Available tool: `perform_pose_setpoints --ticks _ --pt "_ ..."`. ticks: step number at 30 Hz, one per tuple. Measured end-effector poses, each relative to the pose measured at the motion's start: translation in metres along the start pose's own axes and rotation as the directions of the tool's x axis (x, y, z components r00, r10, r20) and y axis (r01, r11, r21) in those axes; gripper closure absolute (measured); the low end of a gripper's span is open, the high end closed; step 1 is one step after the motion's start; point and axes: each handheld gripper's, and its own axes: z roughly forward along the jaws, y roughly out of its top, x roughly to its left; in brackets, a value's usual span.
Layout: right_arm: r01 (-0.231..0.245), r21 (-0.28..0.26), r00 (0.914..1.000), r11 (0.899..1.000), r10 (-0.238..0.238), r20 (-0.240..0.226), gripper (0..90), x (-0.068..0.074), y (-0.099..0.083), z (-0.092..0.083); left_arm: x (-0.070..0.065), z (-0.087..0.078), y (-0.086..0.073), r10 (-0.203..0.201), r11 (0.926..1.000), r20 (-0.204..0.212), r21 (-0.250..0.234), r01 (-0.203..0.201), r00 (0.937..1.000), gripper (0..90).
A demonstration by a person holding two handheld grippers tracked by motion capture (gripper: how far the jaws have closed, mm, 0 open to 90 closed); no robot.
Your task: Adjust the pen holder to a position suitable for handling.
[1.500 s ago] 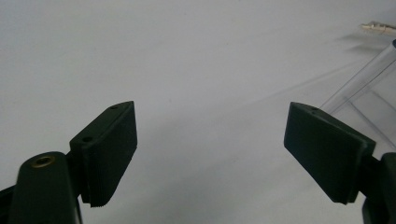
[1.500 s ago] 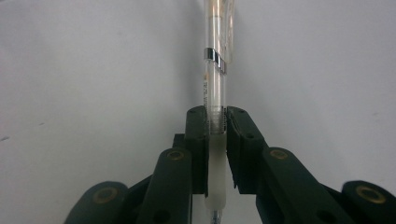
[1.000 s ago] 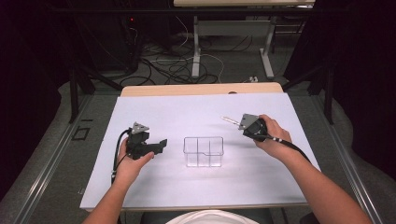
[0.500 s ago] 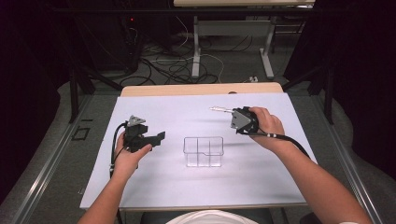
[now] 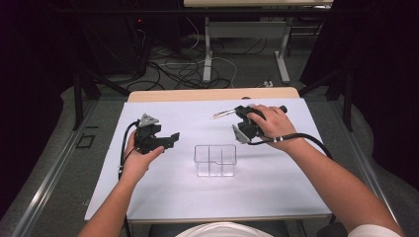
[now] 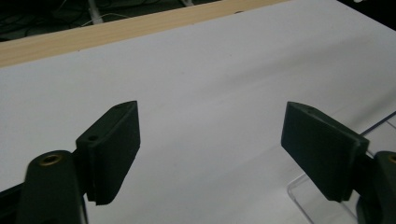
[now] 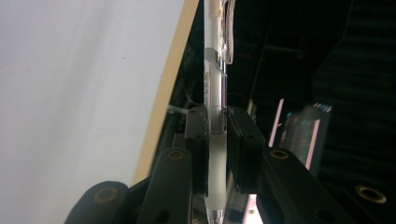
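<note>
While the pen (image 7: 215, 84) sits pinched between the jaws of the right hand-held gripper (image 7: 217, 135), its long axis runs straight out along them: tip end down near the jaw bases, clip end poking out well past the fingertips. From the high view the pen (image 5: 222, 114) sticks out of that hand-held gripper (image 5: 240, 120) toward the person's left, roughly level, hanging over the far part of the white worktop (image 5: 296, 182). It's a clear, frosted-barrel pen with a see-through clip, and the pads (image 7: 196, 144) are squeezed in on the barrel from both sides.

Nearer the person than this gripper, and a bit to its left, there's a clear plastic divided organizer (image 5: 215, 160) standing empty on the worktop. Beyond that on the other side, the left hand-held gripper (image 5: 168, 140) is held just above the worktop with jaws spread wide and nothing between them, pointing toward the organizer, whose clear corner (image 6: 336, 196) peeks in beside one jaw.
</note>
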Motion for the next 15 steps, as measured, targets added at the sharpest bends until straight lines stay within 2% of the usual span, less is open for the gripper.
perform_pose_setpoints --ticks 1,3,4,6,9,11,13,14,15 --pt "0.031 -0.002 0.9995 1.000 -0.031 -0.003 79.3 -0.001 0.002 0.000 0.000 0.002 0.002 0.003 1.0000 0.009 0.004 -0.003 1.0000 18.1" --pt "0.087 -0.006 0.9959 0.996 -0.087 0.025 79.3 -0.003 0.005 0.000 -0.001 0.005 0.006 0.003 1.0000 0.016 0.009 -0.003 0.9999 15.9" --pt "0.106 -0.015 0.9935 0.994 -0.105 0.045 79.3 -0.004 0.006 0.001 -0.001 0.006 0.008 0.003 0.9999 0.022 0.014 -0.004 0.9997 15.6" --pt "0.131 -0.021 0.9902 0.991 -0.129 0.052 79.3 -0.005 0.009 0.001 -0.001 0.008 0.011 0.001 0.9997 0.043 0.026 -0.002 0.9991 14.0" --pt "0.208 -0.029 0.9757 0.978 -0.205 0.078 79.2 -0.005 0.011 0.004 -0.001 0.013 0.016 -0.004 0.9998 0.082 0.022 0.003 0.9966 7.3" --pt "0.250 -0.027 0.9655 0.968 -0.247 0.082 79.3 -0.004 0.011 0.006 -0.002 0.014 0.019 -0.001 0.9995 0.090 0.030 -0.002 0.9959 5.7" --pt "0.302 -0.020 0.9503 0.953 -0.300 0.084 79.3 -0.003 0.012 0.008 -0.004 0.017 0.021 0.015 0.9995 0.107 0.025 -0.018 0.9941 5.7" --pt "0.331 -0.019 0.9397 0.943 -0.328 0.096 79.3 -0.002 0.012 0.009 -0.006 0.018 0.023 0.032 0.9990 0.107 0.027 -0.035 0.9938 5.8" --pt "0.353 -0.032 0.9333 0.935 -0.350 0.082 79.3 -0.003 0.012 0.011 -0.007 0.019 0.024 0.039 0.9987 0.097 0.029 -0.042 0.9946 7.1"
